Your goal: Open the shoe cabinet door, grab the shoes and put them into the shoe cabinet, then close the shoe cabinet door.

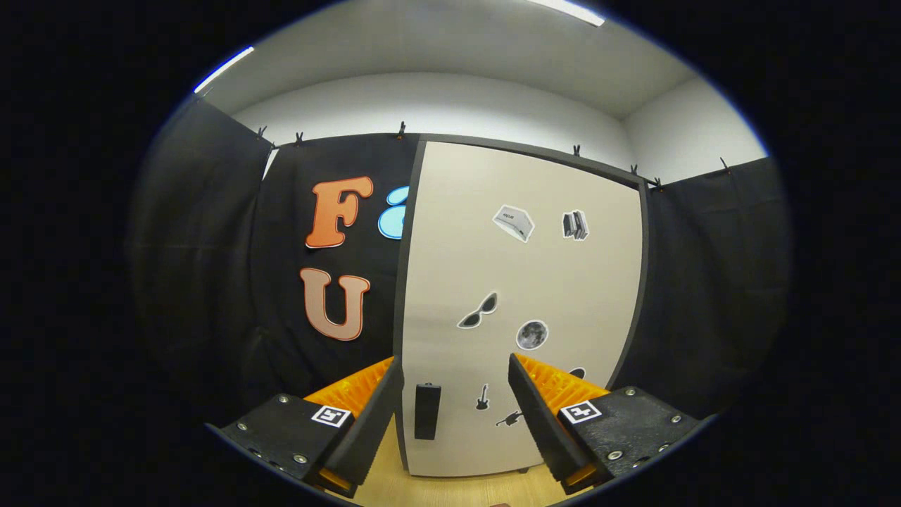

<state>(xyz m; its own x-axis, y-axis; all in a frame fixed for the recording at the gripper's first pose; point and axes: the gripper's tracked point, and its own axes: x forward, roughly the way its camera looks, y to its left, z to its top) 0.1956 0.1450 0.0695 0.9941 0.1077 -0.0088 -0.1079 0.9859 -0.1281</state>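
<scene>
The shoe cabinet (521,282) stands upright ahead of me, a tall pale door in a dark frame with several small stickers on it. Its door is shut. A dark rectangular handle (426,410) sits low on the door near its left edge. My gripper (455,394) is open, its fingers spread wide, and the handle shows between them, beyond the tips. Nothing is held between the fingers.
Black cloth walls stand behind and to both sides of the cabinet. A wooden floor (450,486) runs under the cabinet's foot, just below my fingers.
</scene>
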